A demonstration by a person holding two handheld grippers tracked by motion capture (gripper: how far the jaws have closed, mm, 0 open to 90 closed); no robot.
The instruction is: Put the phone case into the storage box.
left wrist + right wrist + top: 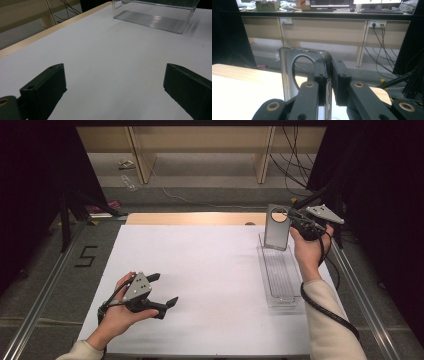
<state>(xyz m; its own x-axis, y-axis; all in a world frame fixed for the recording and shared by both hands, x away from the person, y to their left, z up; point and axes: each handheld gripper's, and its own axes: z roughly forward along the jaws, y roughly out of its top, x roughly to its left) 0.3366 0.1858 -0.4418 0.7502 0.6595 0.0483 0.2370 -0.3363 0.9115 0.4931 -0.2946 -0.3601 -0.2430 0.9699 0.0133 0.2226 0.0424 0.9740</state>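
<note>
A flat grey plate with a round hole near its top (277, 227) hangs upright over the far end of a clear plastic tray (278, 276). My right gripper (292, 220) is shut on the plate's upper right edge. In the right gripper view the plate (289, 72) is pinched between the black jaws at my right gripper (329, 75). My left gripper (165, 290) rests low over the white sheet at the near left, open, nothing between its jaws. In the left gripper view my left gripper (115, 82) looks across the sheet toward the tray (152, 21).
The white sheet (210, 280) covers a wooden table whose far edge (200, 218) shows. A dark stand (70, 210) is at the far left, cables and black frame legs (325, 195) at the far right. Shelving (200, 150) stands behind.
</note>
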